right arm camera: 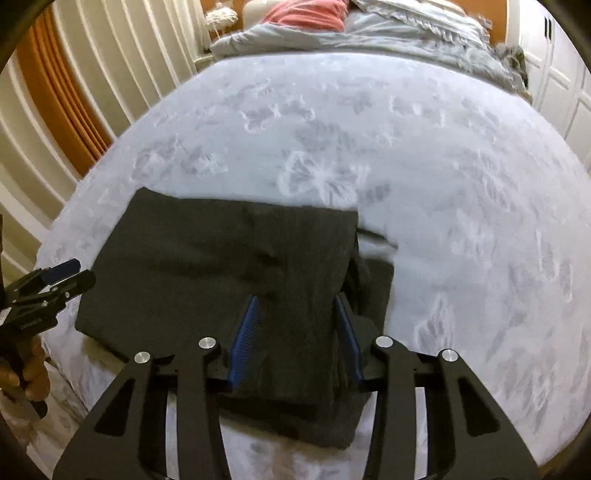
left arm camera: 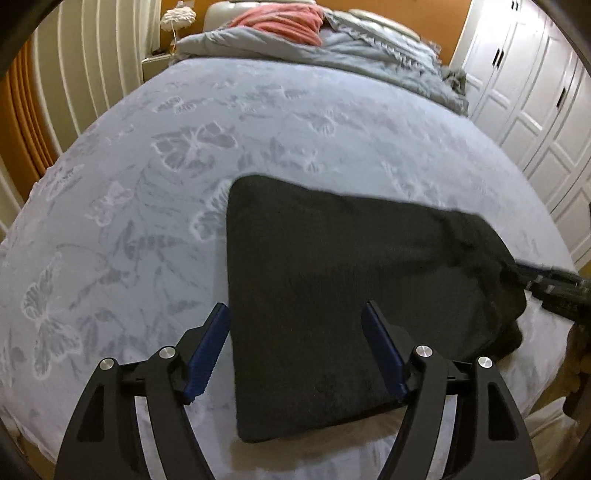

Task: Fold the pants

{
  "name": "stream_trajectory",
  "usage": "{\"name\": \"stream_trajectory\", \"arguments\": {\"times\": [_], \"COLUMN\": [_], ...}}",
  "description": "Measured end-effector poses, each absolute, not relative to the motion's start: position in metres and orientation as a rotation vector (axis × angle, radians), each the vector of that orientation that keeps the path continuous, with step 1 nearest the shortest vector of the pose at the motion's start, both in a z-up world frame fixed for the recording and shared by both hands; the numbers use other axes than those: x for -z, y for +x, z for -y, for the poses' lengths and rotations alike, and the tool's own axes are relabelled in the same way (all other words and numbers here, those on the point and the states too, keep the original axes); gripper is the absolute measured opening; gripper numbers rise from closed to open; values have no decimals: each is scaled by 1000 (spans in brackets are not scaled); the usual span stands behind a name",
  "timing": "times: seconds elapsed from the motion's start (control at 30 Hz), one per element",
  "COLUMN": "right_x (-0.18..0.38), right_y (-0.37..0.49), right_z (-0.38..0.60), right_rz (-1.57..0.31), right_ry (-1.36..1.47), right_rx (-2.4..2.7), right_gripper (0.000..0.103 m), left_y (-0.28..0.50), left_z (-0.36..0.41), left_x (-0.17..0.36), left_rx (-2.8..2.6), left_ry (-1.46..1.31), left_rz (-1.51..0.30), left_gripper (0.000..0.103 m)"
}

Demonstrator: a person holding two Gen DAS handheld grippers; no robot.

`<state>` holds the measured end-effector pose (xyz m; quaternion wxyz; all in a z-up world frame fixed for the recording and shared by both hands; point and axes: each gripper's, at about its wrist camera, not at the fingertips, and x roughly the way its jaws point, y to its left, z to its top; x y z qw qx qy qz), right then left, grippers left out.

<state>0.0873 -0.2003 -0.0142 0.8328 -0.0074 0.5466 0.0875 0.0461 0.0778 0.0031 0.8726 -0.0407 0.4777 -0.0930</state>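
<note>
The black pants (left arm camera: 343, 288) lie folded into a flat rectangle near the front edge of the bed; they also show in the right wrist view (right arm camera: 229, 266). My left gripper (left arm camera: 295, 347) is open and empty, hovering over the left part of the pants. My right gripper (right arm camera: 299, 336) is open above the pants' bunched right end, with nothing held between its blue pads (right arm camera: 243, 339). The right gripper shows at the right edge of the left wrist view (left arm camera: 554, 288). The left gripper shows at the left edge of the right wrist view (right arm camera: 55, 280).
The bed has a pale blue butterfly-pattern sheet (left arm camera: 221, 147). A grey duvet (left arm camera: 332, 48) and a pink blanket (left arm camera: 284, 18) are bunched at the far end. White wardrobes (left arm camera: 535, 92) stand to the right, white and orange curtains (right arm camera: 55, 92) to the left.
</note>
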Motion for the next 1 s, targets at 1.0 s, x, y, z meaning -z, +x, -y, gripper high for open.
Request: {"name": "stream_trajectory", "arguments": {"times": [1.0], "right_x": [-13], "right_y": [66], "right_z": [240], "right_rz": [-1050], "right_ry": [135], "right_rx": [-222], "right_gripper": [38], "left_y": [61], "left_z": [-108], "left_x": [-1], "left_rx": [194], "left_ry": [-276], "left_rz": [-1039], "left_gripper": [80]}}
